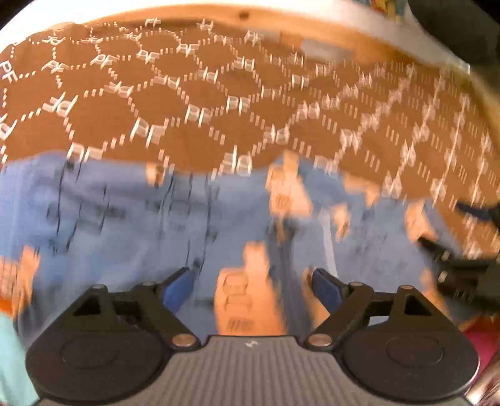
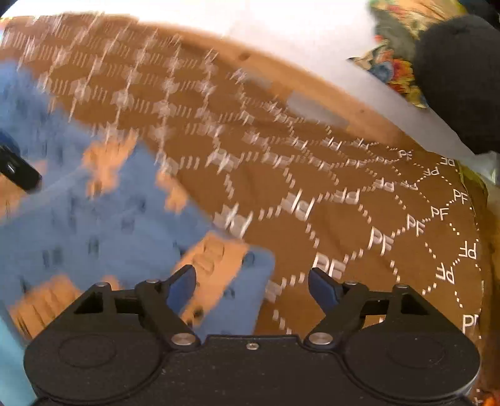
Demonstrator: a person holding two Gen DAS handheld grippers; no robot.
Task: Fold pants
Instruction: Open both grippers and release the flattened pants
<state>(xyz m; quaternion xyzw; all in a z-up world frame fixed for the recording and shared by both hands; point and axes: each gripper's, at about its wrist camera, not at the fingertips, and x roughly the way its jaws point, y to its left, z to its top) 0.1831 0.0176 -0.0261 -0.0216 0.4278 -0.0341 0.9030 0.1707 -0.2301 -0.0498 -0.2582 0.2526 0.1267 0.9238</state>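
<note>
- Lying spread on a brown cloth (image 1: 193, 103) printed with white hexagons and "PF" letters, the pants (image 1: 125, 218) are light blue with orange patches and dark marks.
- Left wrist view: the pants fill the lower half of the picture, with the brown cloth beyond them and a pale wooden edge (image 1: 281, 28) at the far side.
- Left gripper (image 1: 251, 279): jaws stand wide apart, blue pads on either side of an orange patch (image 1: 250, 299); the pads press on nothing, and the pants lie under the gap.
- Right gripper (image 2: 251, 281): jaws likewise spread wide, gripping nothing; a corner of the pants (image 2: 237, 287) with an orange patch sits below the left pad, while the right pad hangs over bare brown cloth (image 2: 359, 218).
- Right wrist view: the pants take up the left side of the picture, their edge running diagonally across the cloth.
- Each view catches the other gripper at its edge: a black part at the right in the left wrist view (image 1: 462, 274), and a black part at the left in the right wrist view (image 2: 18, 168).
- A flowered fabric (image 2: 393, 62) and a dark rounded thing (image 2: 459, 78) lie beyond the wooden edge at upper right.
- Both pictures are blurred, so fine detail of the pants cannot be told.
</note>
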